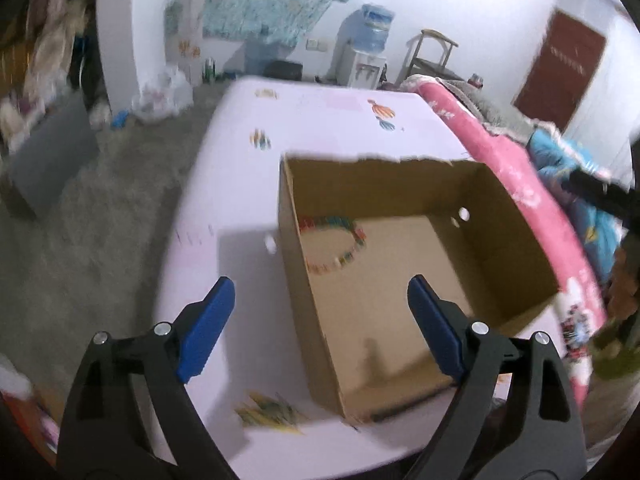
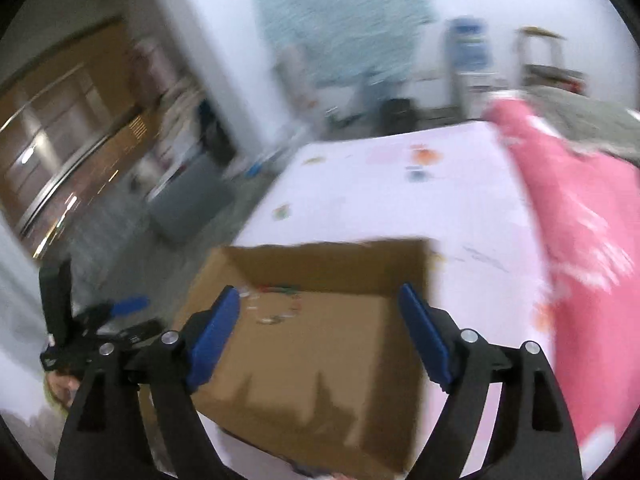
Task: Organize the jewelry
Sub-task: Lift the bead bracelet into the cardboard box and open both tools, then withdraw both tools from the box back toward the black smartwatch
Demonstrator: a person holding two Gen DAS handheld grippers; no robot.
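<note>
Cardboard box [image 1: 400, 272] sits on the counter [image 1: 240, 184]. Inside lies a colourful bead necklace [image 1: 336, 246], probably light and floppy; pinch one bead. Left hand-held gripper [image 1: 320, 328] and right hand-held gripper [image 2: 318, 332] both gape empty.

Left wrist view from above, tilted down, close over the box [image 1: 400, 248] on the table [image 1: 240, 184], right wrist view lower and nearer the box, blurred, both facing the same far wall, sharing box and table.
</note>
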